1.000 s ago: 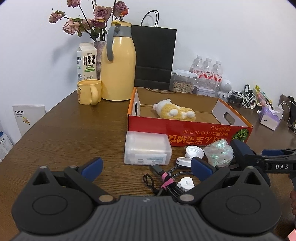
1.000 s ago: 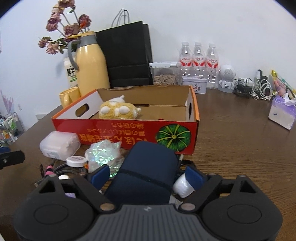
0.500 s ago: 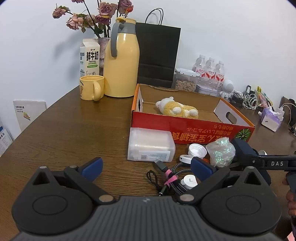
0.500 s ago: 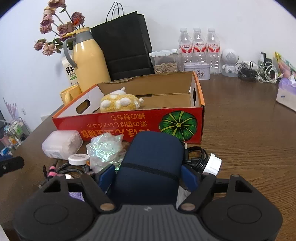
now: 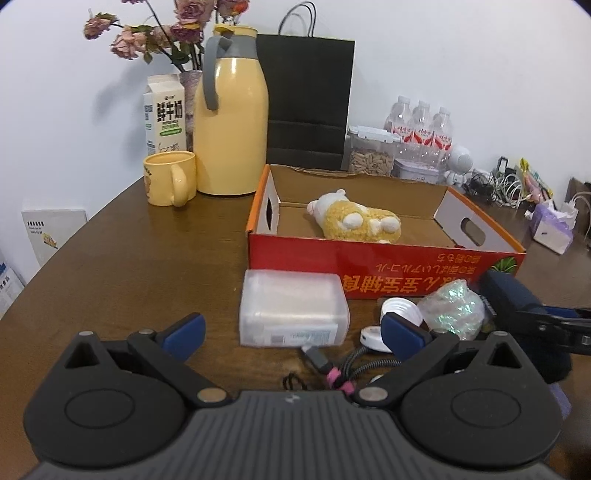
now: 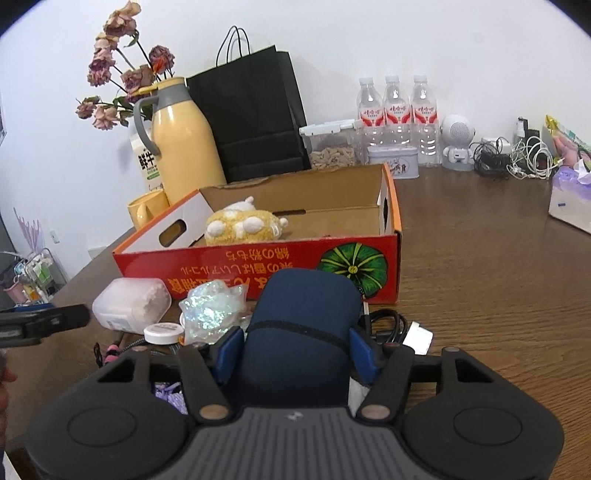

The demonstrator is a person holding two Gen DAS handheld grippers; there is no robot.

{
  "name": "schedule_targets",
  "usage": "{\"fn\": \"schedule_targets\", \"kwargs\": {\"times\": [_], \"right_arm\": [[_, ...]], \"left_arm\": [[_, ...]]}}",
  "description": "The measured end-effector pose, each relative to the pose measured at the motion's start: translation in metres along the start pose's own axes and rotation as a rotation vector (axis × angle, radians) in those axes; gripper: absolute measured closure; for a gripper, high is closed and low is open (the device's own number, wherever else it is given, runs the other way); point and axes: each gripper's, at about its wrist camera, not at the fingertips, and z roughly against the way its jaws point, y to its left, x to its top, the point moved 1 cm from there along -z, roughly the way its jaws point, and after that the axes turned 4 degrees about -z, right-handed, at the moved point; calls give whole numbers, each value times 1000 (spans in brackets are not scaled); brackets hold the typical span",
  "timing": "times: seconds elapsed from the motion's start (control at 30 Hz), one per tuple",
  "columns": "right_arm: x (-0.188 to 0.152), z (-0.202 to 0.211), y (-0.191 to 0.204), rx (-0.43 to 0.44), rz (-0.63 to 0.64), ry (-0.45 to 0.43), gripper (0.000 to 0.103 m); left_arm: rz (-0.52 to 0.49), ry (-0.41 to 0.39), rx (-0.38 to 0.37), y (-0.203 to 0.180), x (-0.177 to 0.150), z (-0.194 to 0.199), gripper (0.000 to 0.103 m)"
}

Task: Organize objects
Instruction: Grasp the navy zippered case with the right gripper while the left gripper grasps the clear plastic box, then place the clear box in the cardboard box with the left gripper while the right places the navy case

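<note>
Right gripper [image 6: 297,349] closing on the navy pouch [image 6: 306,314]

Its blue pads are pressing both flanks of the pouch, probably gripping; the pouch's near end is hidden. Left gripper [image 5: 291,334] is hovering wide open, empty, before the plastic case [image 5: 291,312]; beyond is lying the red box [image 5: 369,266]

place: home or small-office room | surface: dark brown wooden table [image 6: 498,280] against a white wall | cues beside the tall yellow thermos jug [image 5: 231,129]: dried pink roses [image 5: 162,33], milk carton [image 5: 164,114], yellow mug [image 5: 170,177], black paper bag [image 5: 308,99] | farther right: three water bottles [image 6: 397,110], tangled chargers [image 6: 517,158]
</note>
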Motion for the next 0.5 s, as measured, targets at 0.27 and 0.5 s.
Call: {"fn": "schedule_targets", "kwargs": {"times": [0.27,0.5], "right_arm": [[1,7,3,-6,19,-29,43],[0,9,5,-18,41,-39,43]], "left_arm": [[-33,65,47,-15,12,-48,0],[-8,122,92,-12,17,-77,0]]}}
